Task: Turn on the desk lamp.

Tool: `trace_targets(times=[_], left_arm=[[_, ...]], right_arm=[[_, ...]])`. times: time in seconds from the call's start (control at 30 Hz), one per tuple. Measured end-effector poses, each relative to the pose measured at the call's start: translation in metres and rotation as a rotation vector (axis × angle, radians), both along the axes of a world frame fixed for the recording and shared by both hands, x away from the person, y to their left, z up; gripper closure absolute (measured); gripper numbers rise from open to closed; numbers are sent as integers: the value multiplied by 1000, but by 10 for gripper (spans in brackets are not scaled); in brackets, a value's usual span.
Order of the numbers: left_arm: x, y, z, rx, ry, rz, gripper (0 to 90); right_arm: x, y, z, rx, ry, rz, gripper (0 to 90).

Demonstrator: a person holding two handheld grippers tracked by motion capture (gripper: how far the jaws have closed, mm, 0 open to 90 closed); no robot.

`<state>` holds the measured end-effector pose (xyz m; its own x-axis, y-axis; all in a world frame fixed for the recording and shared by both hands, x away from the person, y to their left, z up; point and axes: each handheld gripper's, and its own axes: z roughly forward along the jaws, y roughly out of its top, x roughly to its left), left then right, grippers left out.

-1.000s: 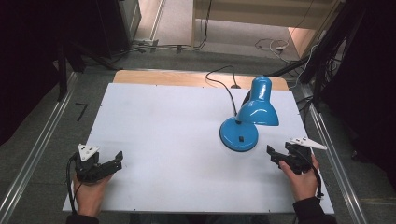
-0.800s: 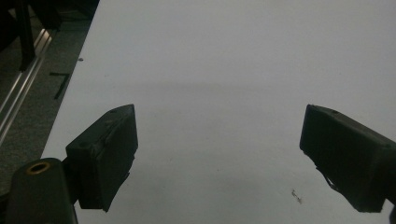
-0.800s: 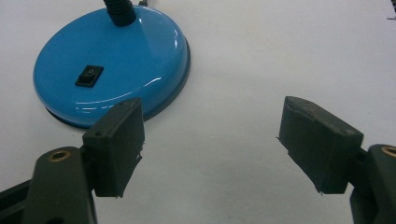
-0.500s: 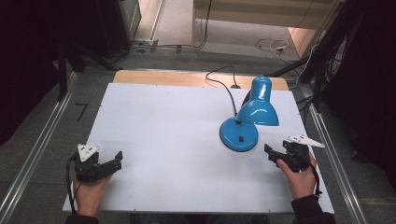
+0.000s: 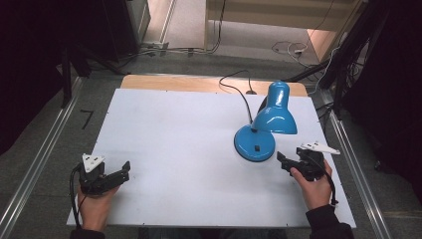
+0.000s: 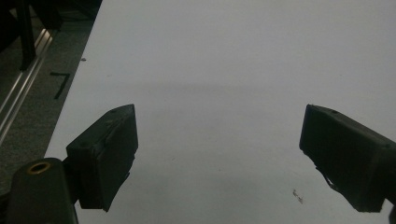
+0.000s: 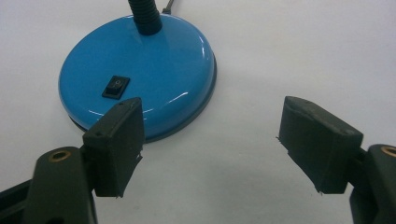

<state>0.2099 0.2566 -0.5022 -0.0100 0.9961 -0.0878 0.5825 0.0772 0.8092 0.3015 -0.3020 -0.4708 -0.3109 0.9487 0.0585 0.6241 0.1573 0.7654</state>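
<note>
High view: blue desk lamp (image 5: 263,129) stands on white table (image 5: 189,134), right of centre, its black cord (image 5: 239,87) trailing to the far edge; R gripper (image 5: 282,160) sits just beside the round base, L gripper (image 5: 122,170) well apart near the front-left corner. Left gripper view: jaws wide apart over bare tabletop (image 6: 233,70), nothing btwn them. Right gripper view: jaws apart and empty, lamp base (image 7: 154,65) w/ black rocker switch (image 7: 116,87) just ahead, not touched.
</note>
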Motion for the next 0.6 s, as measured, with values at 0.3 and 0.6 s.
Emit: trace_targets(times=[0.3,0.6], left_arm=[[0,0,-1,-4,0,-4,122],[0,1,-1,-5,1,1,122]], right_arm=[[4,5,0,-1,-3,5,212],[8,13,1,2,-5,18,213]])
